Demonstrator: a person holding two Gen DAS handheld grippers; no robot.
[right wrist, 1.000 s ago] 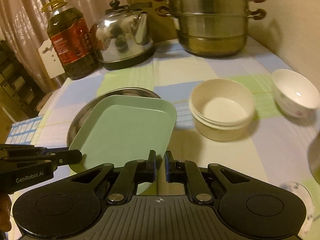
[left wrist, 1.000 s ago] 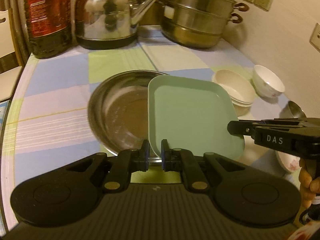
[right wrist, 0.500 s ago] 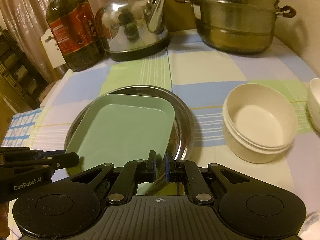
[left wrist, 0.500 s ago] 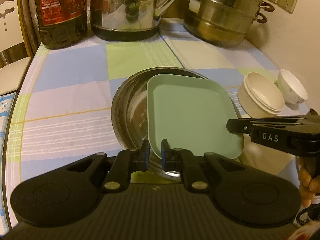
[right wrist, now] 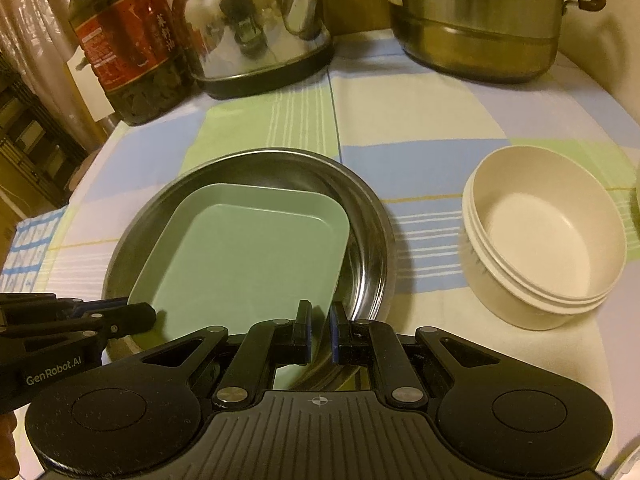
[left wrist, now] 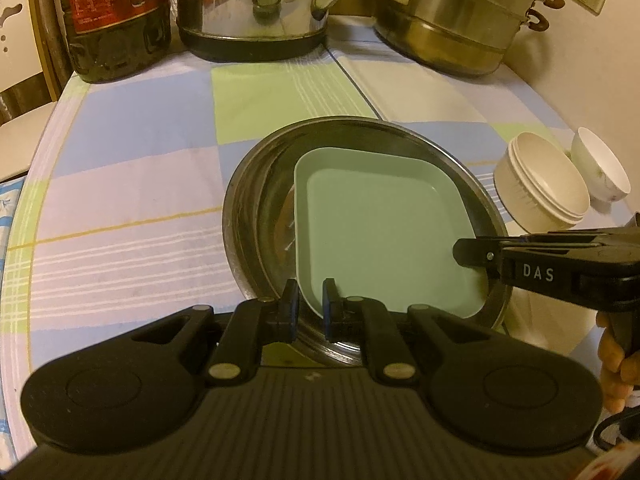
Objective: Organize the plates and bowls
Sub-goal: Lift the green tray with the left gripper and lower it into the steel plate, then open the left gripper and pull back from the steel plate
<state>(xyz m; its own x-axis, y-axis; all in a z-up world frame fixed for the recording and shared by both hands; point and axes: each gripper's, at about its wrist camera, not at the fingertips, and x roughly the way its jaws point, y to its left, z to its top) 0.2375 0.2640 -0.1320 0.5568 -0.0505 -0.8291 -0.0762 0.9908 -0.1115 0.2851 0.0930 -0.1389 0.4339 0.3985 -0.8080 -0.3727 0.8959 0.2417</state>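
The green square plate (left wrist: 380,232) is lying inside the round steel pan (left wrist: 256,216) on the checked tablecloth (left wrist: 120,184). The left gripper (left wrist: 307,304) is clamping the plate's near rim, and the right gripper (right wrist: 321,330) is clamping its other near corner. Stacked cream bowls (right wrist: 544,236) are sitting just beside the pan.

A pale green square plate (left wrist: 384,236) sat inside a round steel dish (left wrist: 256,216), its near corners gripped by both tools (slightly tilted, it seemed). Just right of the dish stood stacked cream bowls (right wrist: 544,236), and beyond them a small white bowl (left wrist: 600,170), upright.
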